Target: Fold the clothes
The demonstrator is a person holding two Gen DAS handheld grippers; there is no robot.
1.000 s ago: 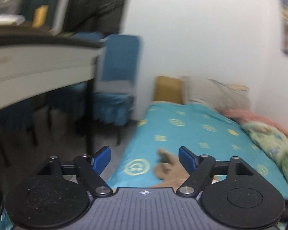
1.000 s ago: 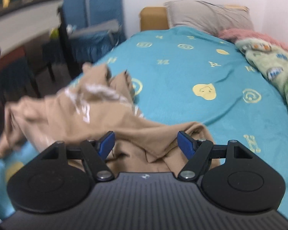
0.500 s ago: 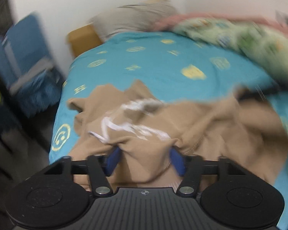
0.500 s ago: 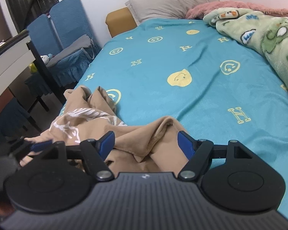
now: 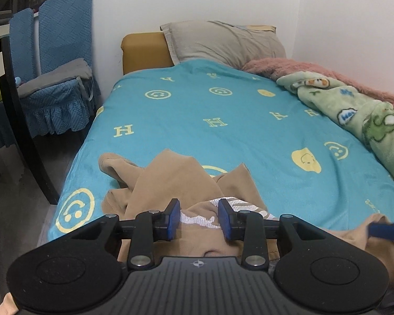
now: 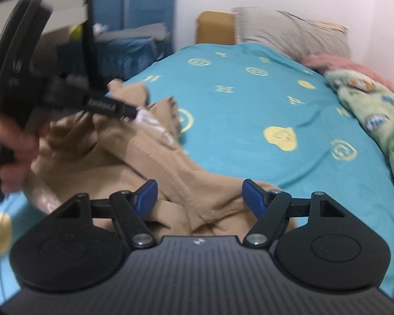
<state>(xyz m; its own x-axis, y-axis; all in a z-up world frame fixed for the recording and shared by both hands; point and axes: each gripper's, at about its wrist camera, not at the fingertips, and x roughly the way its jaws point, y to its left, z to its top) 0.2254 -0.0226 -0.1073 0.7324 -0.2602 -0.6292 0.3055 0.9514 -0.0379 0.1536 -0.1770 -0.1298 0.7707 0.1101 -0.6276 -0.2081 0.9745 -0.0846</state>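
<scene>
We see the garment (image 5: 170, 181) on the bed's (image 5: 223, 136) near end, pillow (image 5: 223, 43) at its head, chair (image 5: 55, 84) left, blanket (image 5: 354, 115) right.

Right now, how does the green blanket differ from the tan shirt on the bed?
The green blanket lies bunched along the bed's right side, by the wall; the tan shirt lies crumpled at the near end. The blanket is fleecy, with cartoon prints; the shirt is plain tan with a white print. No claw is near the blanket; both claws are at the shirt. Both lie unfolded on the teal bedspread.
</scene>
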